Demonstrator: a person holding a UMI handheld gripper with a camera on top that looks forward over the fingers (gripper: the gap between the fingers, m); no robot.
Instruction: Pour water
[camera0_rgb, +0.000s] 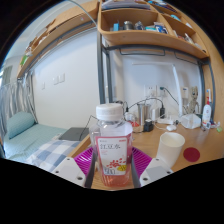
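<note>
On the bench (200, 150) a clear plastic bottle (113, 145) with a white cap and pink label stands between the pads of the hand-held gripper (113, 172) — pinched at mid-body, it seems — likely light, smooth and squashable, with a white cup (171, 147) just beside.

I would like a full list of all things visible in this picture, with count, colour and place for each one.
bottle: one, clear with white cap and pink label, between the fingers
cup: one, white, beside the bottle on the desk
desk: one, pink top, under bottle and cup
shelf: one, wooden, above the desk
bed: one, pale bedding, beyond the desk's other side
gripper: one, fingers around the bottle's base; contact unclear
</note>
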